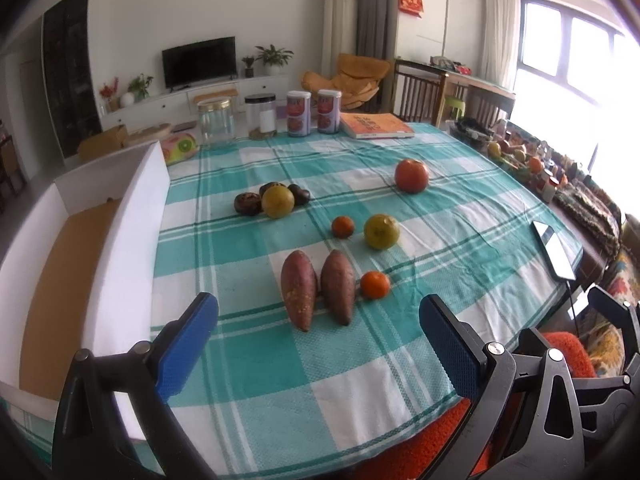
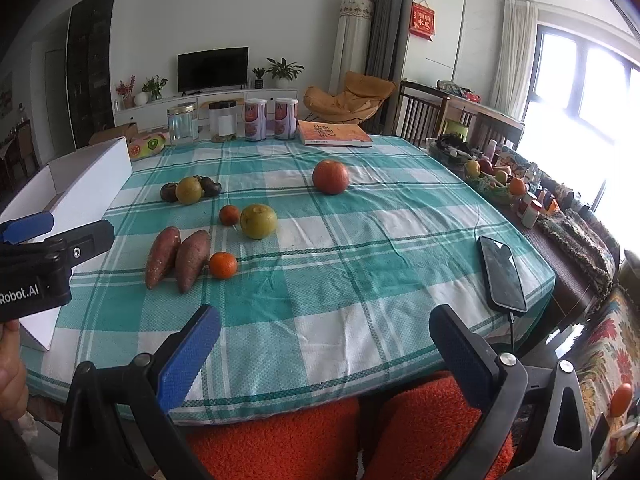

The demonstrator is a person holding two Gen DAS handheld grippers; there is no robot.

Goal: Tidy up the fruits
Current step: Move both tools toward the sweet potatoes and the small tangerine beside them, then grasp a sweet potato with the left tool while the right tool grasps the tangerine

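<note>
Checked cloth covers the tabletop (image 1: pixel 440 208); scattered fruits sit mid-cloth, white box (image 1: pixel 132 216) at left. Left tongs (image 1: pixel 318 344) and right tongs (image 2: pixel 324 356) hover apart, empty. Start with the nearest mandarin (image 1: pixel 375 285): centre it, close gently, carry it boxward.

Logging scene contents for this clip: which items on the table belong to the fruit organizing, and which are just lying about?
Job:
large red-orange round fruit
two yellow-green round fruits
two small orange tangerines
dark wrinkled fruits
two reddish sweet potatoes, perhaps
white open cardboard box

Lying about:
black smartphone
orange book
two printed cans
two clear jars
</note>
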